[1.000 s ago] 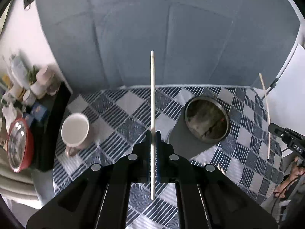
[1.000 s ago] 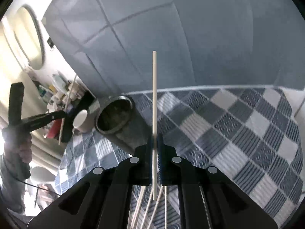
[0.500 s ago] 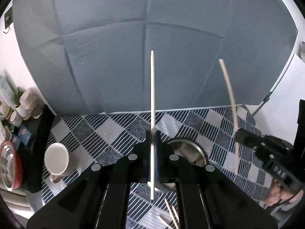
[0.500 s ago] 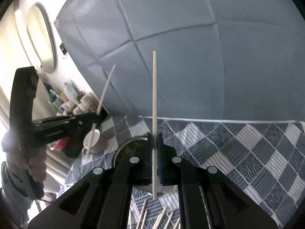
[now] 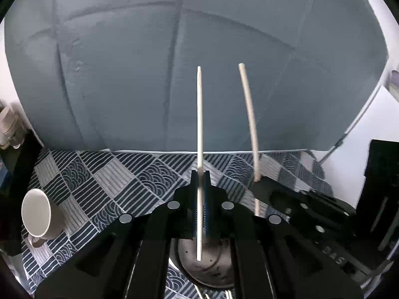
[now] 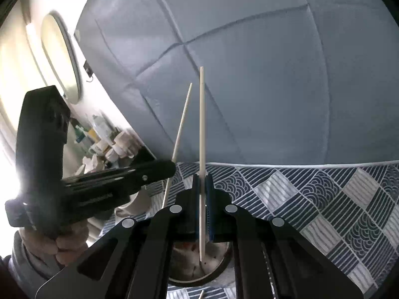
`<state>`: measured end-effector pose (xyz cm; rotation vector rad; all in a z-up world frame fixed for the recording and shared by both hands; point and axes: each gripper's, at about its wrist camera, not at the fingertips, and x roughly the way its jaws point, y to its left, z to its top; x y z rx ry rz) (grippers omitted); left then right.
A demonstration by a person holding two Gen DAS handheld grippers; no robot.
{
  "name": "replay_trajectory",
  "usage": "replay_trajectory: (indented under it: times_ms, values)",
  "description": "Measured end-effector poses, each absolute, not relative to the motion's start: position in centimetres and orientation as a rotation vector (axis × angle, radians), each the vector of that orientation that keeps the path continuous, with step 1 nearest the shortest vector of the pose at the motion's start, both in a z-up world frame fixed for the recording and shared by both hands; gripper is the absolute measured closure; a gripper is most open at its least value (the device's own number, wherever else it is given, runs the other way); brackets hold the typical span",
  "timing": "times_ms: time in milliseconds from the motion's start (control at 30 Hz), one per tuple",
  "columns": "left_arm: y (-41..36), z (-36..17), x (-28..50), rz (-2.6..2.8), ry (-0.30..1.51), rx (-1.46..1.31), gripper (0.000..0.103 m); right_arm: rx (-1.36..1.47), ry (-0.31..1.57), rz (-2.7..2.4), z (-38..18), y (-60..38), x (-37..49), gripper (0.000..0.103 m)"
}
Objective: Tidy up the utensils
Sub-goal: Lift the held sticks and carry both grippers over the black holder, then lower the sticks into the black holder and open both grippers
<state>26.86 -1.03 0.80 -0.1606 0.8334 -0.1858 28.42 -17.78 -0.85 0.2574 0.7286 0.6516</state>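
Observation:
My left gripper (image 5: 199,174) is shut on a pale wooden chopstick (image 5: 200,124) held upright; its lower end hangs over the open mouth of a round metal holder (image 5: 207,266) below the fingers. My right gripper (image 6: 202,177) is shut on a second chopstick (image 6: 202,124), also upright, its lower tip inside the same metal holder (image 6: 197,266). Each gripper shows in the other's view: the right gripper (image 5: 259,182) close at the left one's right, the left gripper (image 6: 172,167) close at the right one's left. The two chopsticks stand side by side.
A white mug (image 5: 37,216) stands on the blue-and-grey patterned tablecloth (image 5: 112,174) at the left. More chopsticks (image 5: 199,294) lie on the cloth near the holder. A grey padded wall (image 5: 174,74) rises behind the table. A cluttered shelf (image 6: 107,144) stands to the left.
Both grippers have come together over the metal holder, each still gripping its chopstick. The holder has passed from ahead of the fingers to beneath them, and the chopstick ends now hang over it.

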Motion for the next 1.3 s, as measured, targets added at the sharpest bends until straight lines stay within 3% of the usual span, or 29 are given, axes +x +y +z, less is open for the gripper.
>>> replay_trajectory:
  times_ms: [367, 1067, 1233, 1267, 1300]
  values:
    - [-1.1, -2.3, 25.3, -0.174, 0.776, -0.166, 0.099, 0.209, 0.754, 0.651, -3.6, -17.9, 26.4, 0.098]
    - [-2.0, -3.5, 20.9, -0.241, 0.702, -0.121, 0.098, 0.127, 0.77, 0.632, -3.6, -17.7, 24.3, 0.095]
    - [-1.7, -2.4, 19.8, -0.236, 0.681, -0.106, 0.084, 0.085, 0.746, 0.598, -2.9, -17.9, 23.6, 0.093]
    - [-1.5, -2.2, 19.6, -0.231, 0.674, -0.107, 0.083, 0.08, 0.741, 0.589, -2.6, -18.0, 23.6, 0.091]
    - [-1.2, -1.7, 19.3, -0.223, 0.653, -0.111, 0.082, 0.076, 0.733, 0.577, -2.2, -18.1, 23.4, 0.078]
